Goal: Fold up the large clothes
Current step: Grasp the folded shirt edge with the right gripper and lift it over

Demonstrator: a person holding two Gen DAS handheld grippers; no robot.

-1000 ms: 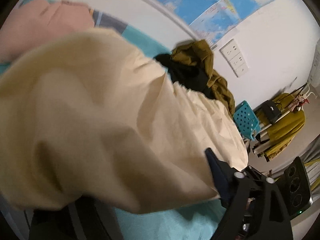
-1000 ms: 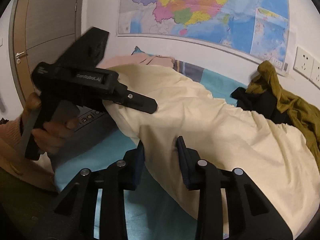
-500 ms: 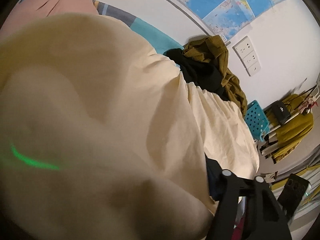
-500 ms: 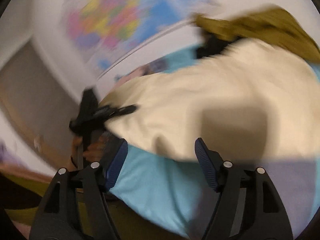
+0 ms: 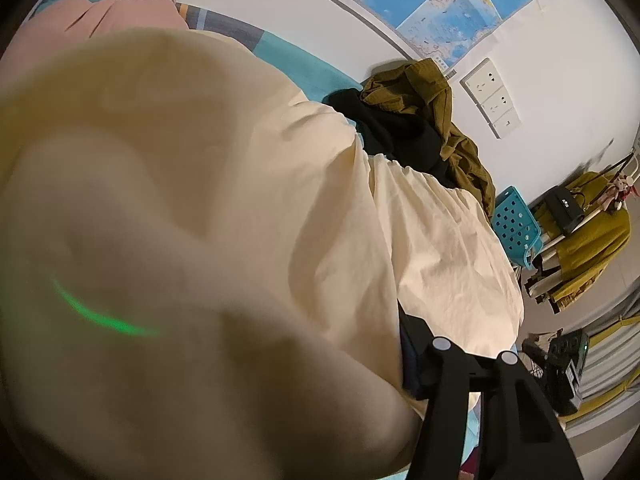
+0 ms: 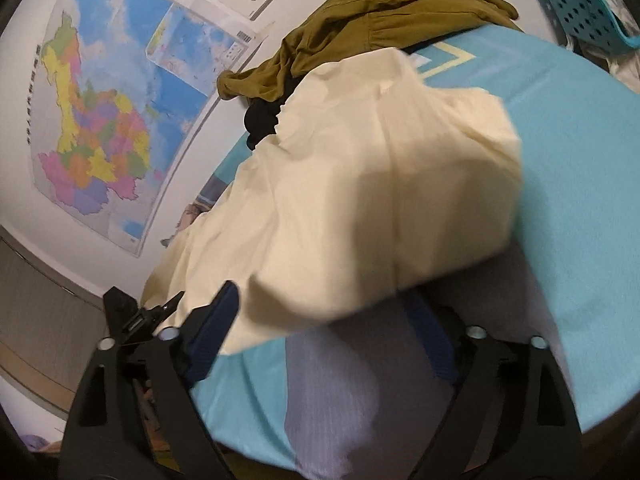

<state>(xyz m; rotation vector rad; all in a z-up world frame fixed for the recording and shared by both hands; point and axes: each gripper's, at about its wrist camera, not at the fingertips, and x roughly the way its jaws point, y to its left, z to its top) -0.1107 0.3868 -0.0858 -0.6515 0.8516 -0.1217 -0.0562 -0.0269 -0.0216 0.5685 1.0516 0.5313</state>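
1. Cream garment [image 6: 360, 184], the big piece of clothing here, lies bunched in a soft mound on the bed [image 6: 580, 168], which is covered in a turquoise sheet. In the left wrist view the same cloth [image 5: 248, 208] fills most of the picture, blurred where it is close to the lens.
2. Wall map [image 6: 116, 112] hangs on the white wall behind the bed.
3. Olive garment [image 6: 384, 8] is heaped at the far side of the bed, touching the cream one, with a black garment [image 6: 262, 120] tucked between them.
4. Pink garment [image 5: 100, 16] lies at the far left end of the bed in the left wrist view.
5. Right gripper [image 6: 324, 340] has its jaws spreading wide; the near edge of the cream cloth hangs over the gap, with neither pad pressing on it.
6. Left gripper [image 5: 372, 356] is closing its jaws. Only one finger [image 5: 416, 364] shows, against the cream cloth that hides the other, so I cannot tell if it pinches.
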